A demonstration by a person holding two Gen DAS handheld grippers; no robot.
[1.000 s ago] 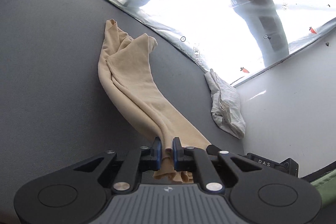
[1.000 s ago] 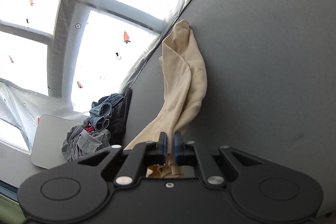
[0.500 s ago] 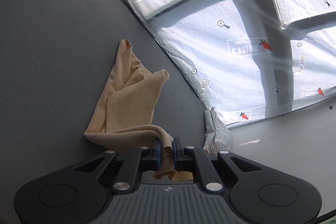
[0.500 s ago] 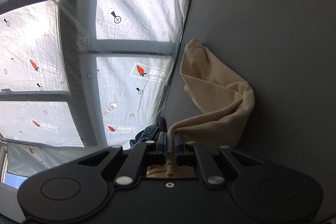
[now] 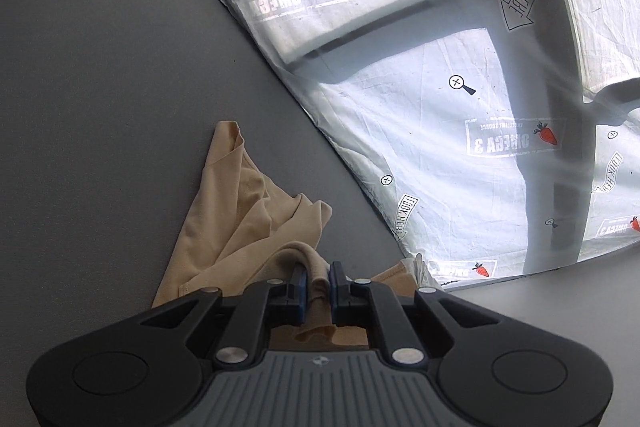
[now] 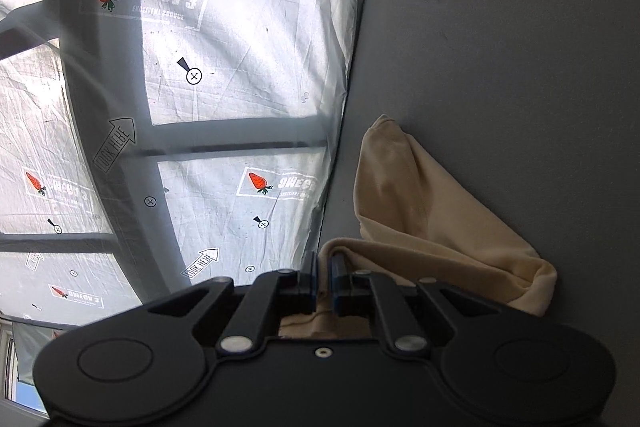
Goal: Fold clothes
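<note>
Beige garment point(image 5: 248, 223), pinched by our left gripper point(image 5: 318, 281) and right gripper point(image 6: 325, 277), has now doubled over at lower centre: fold nearly made.

Grey tabletop point(image 5: 100, 67), translucent printed sheet point(image 5: 440, 155) (carrots, arrows), window bars behind, possibly white cloth point(image 5: 418, 264) at its edge
</note>
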